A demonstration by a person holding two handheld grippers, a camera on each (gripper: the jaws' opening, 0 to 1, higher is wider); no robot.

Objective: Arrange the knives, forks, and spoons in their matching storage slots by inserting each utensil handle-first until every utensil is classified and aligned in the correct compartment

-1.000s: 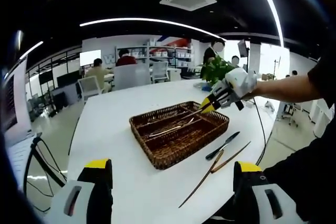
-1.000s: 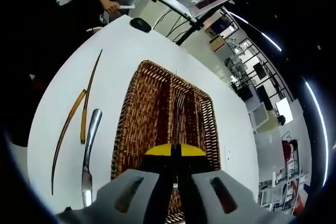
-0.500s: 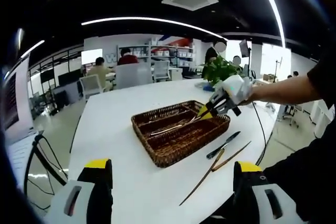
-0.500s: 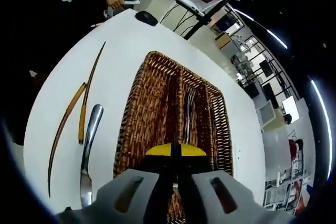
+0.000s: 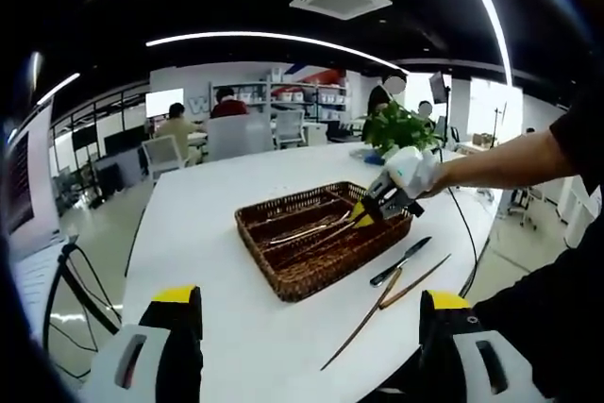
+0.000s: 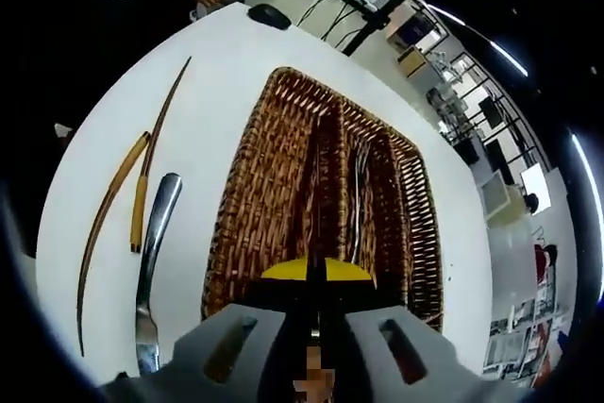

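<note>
Several utensils already lie inside the wicker tray, which sits on the white table: in the left gripper view a few long pieces rest lengthwise in its slots, and in the right gripper view a metal fork shows in one of the middle compartments. Exactly how many are in, and of what kind, is too small to tell.

Left outside, on the table beside the tray, are at least three things: a knife with a metal handle, and two long thin wooden pieces lying next to it, one with a lighter wooden handle. They look like chopsticks or slim utensils; I cannot say which.

The right gripper hangs over the near end of the tray, jaws pressed together on a thin utensil that slants down into one of the slots. Its own view shows the yellow tips meeting with almost no gap. The piece appears to be partly in and not yet released, so this insertion seems to be in its last stage.

The left gripper is held back, well apart from the tray, jaws spread wide and holding nothing.

By my reading, the task is perhaps past halfway: the tray holds some cutlery, one piece is going in, and the knife and the two wooden pieces are yet to be sorted.
</note>
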